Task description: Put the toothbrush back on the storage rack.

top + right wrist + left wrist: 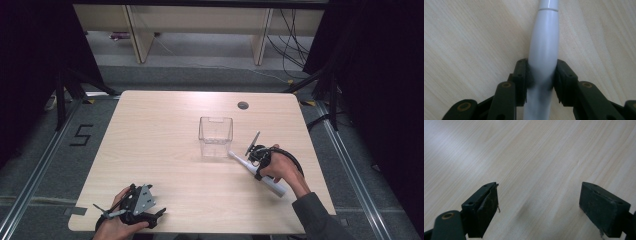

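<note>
Toothbrush (257, 173), white and electric-style, is being gripped around its handle by the right gripper (258, 156), jaws closed tight against both sides of the body, as is being shown in the right gripper view where the toothbrush (544, 50) is running straight up between the pads of the right gripper (541, 78). Landmark being used: the clear plastic box (215, 136), which is standing open-topped near the middle of the wooden table (165, 130). The toothbrush is being held just beside the box's near right corner, its narrow head end pointing at that corner and nearly touching it, its thick end pointing away toward the person's side; whether it is resting on the table or being lifted slightly cannot be told. The left gripper (135, 202) is being held well apart from the box, off to its near left at the table's front edge, a grey three-cornered plate showing on top. In the left gripper view, the left gripper (537, 205) is being kept with jaws wide apart, nothing between them, bare wood grain below.
</note>
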A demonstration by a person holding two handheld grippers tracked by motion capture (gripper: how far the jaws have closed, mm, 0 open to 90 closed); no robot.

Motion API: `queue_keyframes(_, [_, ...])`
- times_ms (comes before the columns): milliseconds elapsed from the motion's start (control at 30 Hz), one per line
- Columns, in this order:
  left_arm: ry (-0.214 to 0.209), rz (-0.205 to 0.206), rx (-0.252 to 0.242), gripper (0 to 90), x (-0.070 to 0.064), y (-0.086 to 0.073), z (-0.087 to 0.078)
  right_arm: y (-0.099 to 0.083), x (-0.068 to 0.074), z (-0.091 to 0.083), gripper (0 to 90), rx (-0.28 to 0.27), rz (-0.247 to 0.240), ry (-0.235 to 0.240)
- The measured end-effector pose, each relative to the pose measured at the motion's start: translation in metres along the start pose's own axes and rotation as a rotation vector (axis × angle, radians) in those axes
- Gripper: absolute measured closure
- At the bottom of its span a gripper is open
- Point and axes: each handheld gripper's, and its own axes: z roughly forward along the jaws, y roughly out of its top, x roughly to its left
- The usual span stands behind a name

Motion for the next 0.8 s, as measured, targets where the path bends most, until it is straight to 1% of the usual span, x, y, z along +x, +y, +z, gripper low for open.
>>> queue_keyframes(67, [0.000,-0.002,-0.004,15.1,0.000,0.000,0.000,0.000,0.000,-0.001,66.3,0.002,0.011,0.002])
queue_keyframes(100, [-0.004,-0.002,-0.003,15.1,0.000,0.000,0.000,0.000,-0.001,0.000,66.5,0.000,0.000,-0.001])
queue_keyframes(133, [-0.010,-0.001,-0.004,15.1,0.000,0.000,0.000,0.000,-0.001,0.000,66.6,-0.003,0.010,0.001])
queue_keyframes(167, [-0.009,-0.001,-0.002,15.1,0.000,0.000,0.000,-0.001,-0.003,0.000,66.6,-0.003,0.003,0.003])
queue_keyframes(200, [-0.009,-0.002,-0.002,15.1,0.000,0.000,0.000,-0.001,-0.002,0.001,66.7,-0.005,0.020,0.009])
queue_keyframes(233, [-0.008,0.001,0.000,15.1,0.000,0.000,0.000,-0.001,-0.004,0.000,66.8,0.002,0.011,-0.005])
queue_keyframes(267, [-0.009,0.001,0.000,15.1,0.000,0.000,0.000,-0.002,-0.004,0.000,66.8,-0.002,0.016,0.002])
queue_keyframes(300, [-0.009,0.001,0.001,15.1,0.000,0.000,0.000,-0.002,-0.005,0.000,66.8,-0.012,0.006,0.009])
queue_keyframes(333, [-0.009,0.000,0.002,15.1,0.001,0.000,0.000,-0.004,-0.006,0.001,66.8,-0.021,0.009,0.012])
queue_keyframes(367, [-0.004,0.009,-0.005,15.1,0.001,0.000,0.000,-0.004,-0.004,-0.001,66.8,-0.011,0.038,0.019])
queue_keyframes(400, [-0.003,0.010,-0.003,15.1,0.001,0.000,0.000,-0.006,-0.005,-0.002,66.9,-0.018,0.043,0.020])
queue_keyframes(433, [-0.002,0.007,-0.005,15.1,0.001,0.000,0.000,-0.009,-0.009,-0.002,66.9,-0.030,0.015,0.019])
queue_keyframes(467, [-0.005,0.011,-0.003,15.1,0.001,0.000,0.000,-0.010,-0.009,-0.003,66.8,-0.047,0.018,0.017])
queue_keyframes(500, [-0.005,0.011,-0.004,15.1,0.001,0.000,0.000,-0.011,-0.009,-0.006,66.9,-0.034,0.048,0.017])
queue_keyframes(533, [-0.005,0.011,-0.003,15.1,0.001,0.000,0.000,-0.013,-0.009,-0.008,66.9,-0.047,0.067,0.023])
queue_keyframes(567, [-0.004,0.010,-0.003,15.1,0.001,0.000,0.000,-0.015,-0.011,-0.010,66.9,-0.059,0.068,0.021])
queue_keyframes(600, [-0.004,0.010,-0.002,15.1,0.001,0.000,0.000,-0.017,-0.013,-0.012,66.9,-0.074,0.054,0.022])
queue_keyframes(633, [-0.004,0.010,-0.002,15.1,0.001,0.000,0.000,-0.019,-0.014,-0.014,66.9,-0.082,0.067,0.016])
queue_keyframes(700, [-0.003,0.010,-0.003,15.1,0.001,0.000,0.000,-0.023,-0.016,-0.018,67.0,-0.104,0.071,0.020])
queue_keyframes(733, [-0.003,0.010,-0.002,15.1,0.001,0.000,0.000,-0.025,-0.017,-0.020,66.9,-0.125,0.081,0.030])
queue_keyframes(767, [-0.005,0.010,-0.002,15.1,0.001,0.000,0.000,-0.027,-0.018,-0.022,66.9,-0.144,0.082,0.033])
queue_keyframes(800, [-0.005,0.010,-0.002,15.1,0.001,0.000,0.000,-0.028,-0.019,-0.025,67.0,-0.161,0.084,0.027])
